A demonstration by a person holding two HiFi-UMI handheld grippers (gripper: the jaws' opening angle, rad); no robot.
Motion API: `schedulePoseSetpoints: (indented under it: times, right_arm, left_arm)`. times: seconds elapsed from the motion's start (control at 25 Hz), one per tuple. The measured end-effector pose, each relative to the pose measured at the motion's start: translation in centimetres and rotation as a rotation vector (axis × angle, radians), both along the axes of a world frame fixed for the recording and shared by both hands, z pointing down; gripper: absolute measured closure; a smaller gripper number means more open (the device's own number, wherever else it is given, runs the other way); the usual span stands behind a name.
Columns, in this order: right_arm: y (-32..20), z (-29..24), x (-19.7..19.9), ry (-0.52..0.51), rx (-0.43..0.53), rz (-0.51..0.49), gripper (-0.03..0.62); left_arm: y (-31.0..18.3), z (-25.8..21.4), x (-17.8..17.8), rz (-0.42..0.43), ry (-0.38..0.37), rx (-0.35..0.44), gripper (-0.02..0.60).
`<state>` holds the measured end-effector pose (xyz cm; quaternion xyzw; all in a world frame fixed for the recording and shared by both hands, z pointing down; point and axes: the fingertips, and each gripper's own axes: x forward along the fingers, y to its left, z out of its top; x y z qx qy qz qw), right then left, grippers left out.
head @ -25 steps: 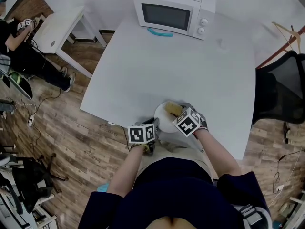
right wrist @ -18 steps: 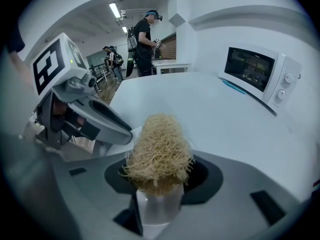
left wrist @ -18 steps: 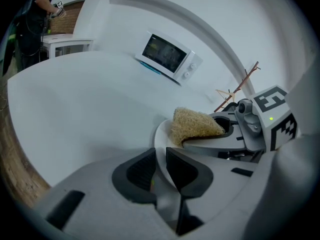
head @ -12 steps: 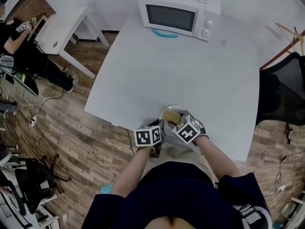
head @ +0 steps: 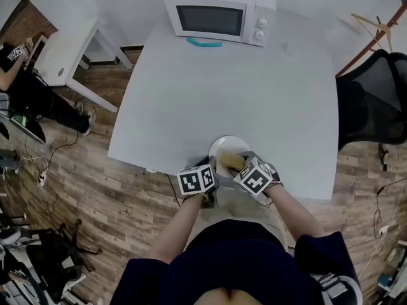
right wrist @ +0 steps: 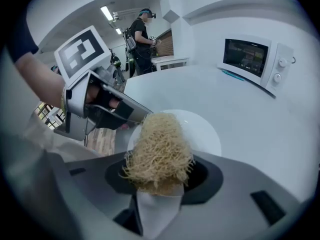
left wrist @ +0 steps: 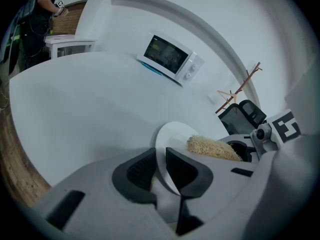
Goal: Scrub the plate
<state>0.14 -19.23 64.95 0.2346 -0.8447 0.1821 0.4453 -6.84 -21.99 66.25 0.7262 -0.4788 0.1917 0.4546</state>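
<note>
Scrubbing step is on, I'd say. Plate (head: 227, 146) is at the near edge of the white surface (head: 241, 88), its rim pinched between the jaws of the left hand-held gripper (left wrist: 161, 169). Right hand-held gripper (right wrist: 159, 179) is clamped on a straw-coloured fibre scrubber (right wrist: 160, 149), right over the plate's face. Next move probably wants firm strokes across it while the left holds steady.

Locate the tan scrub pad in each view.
Head view: scrub pad lower centre, over the plate at the table's near edge.
Left gripper view: right of centre, just right of the plate.
Right gripper view: centre, clamped between the jaws.
Shared landmark: the microwave at the table's far side, in all three.
</note>
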Motion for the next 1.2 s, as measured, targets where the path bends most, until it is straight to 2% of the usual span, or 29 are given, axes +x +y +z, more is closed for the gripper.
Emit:
schedulePoseSetpoints:
  times: [0.24, 0.48, 0.64, 0.76, 0.96, 1.2]
  right_arm:
    - [0.0, 0.3, 1.2, 0.005, -0.025, 0.137, 0.408]
    - [-0.1, -0.8, 1.0, 0.0, 0.035, 0.295, 0.408]
    - [0.7, -3.0, 1.0, -0.08, 0.094, 0.443, 0.408]
    - [2.4, -4.3, 1.0, -0.136, 0.113, 0.53, 0.408]
    - [5.2, -6.4, 1.2, -0.159, 0.178, 0.582, 0.408]
    - [8.9, -9.3, 0.8, -0.223, 0.232, 0.641, 0.408]
  left_arm:
    - [0.1, 0.1, 0.0, 0.058, -0.029, 0.033, 0.508]
    - [0.1, 0.0, -0.2, 0.083, 0.017, 0.021, 0.508]
    - [0.3, -1.0, -0.5, 0.151, -0.002, 0.077, 0.466]
    - [1.4, -2.0, -0.3, 0.212, 0.014, 0.115, 0.465]
    - [3.7, -4.6, -0.1, 0.269, 0.034, 0.172, 0.466]
    - [7.4, -7.3, -1.2, 0.263, 0.06, 0.216, 0.5]
